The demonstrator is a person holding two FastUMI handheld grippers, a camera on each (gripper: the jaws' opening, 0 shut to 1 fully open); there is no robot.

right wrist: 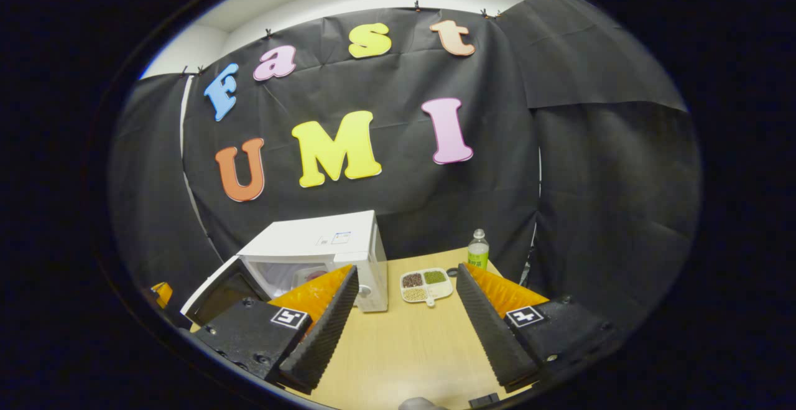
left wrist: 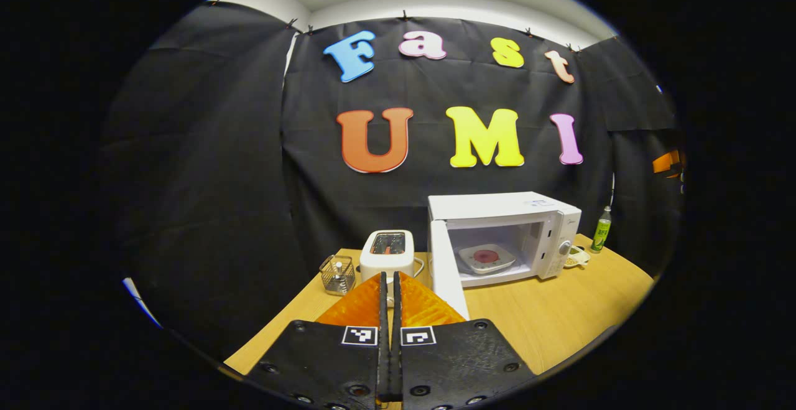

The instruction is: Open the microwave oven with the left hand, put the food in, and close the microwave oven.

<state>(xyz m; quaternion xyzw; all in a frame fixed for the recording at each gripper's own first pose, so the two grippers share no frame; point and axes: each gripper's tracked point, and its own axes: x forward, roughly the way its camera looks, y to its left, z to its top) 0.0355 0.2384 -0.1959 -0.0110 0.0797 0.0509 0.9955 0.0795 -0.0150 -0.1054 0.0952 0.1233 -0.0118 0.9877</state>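
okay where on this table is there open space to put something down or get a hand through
The widest bare stretch of table lies in front of the microwave and the divided dish. Another runs right of the open door. It is crowded at the back left, where the toaster and wire basket stand beside the door.

Left tool [left wrist: 390, 285] closed, right tool [right wrist: 407, 301] agape

white microwave [left wrist: 504, 208] and toaster [left wrist: 387, 253] – green bottle [right wrist: 477, 252] – on a tan wood table [left wrist: 559, 316].
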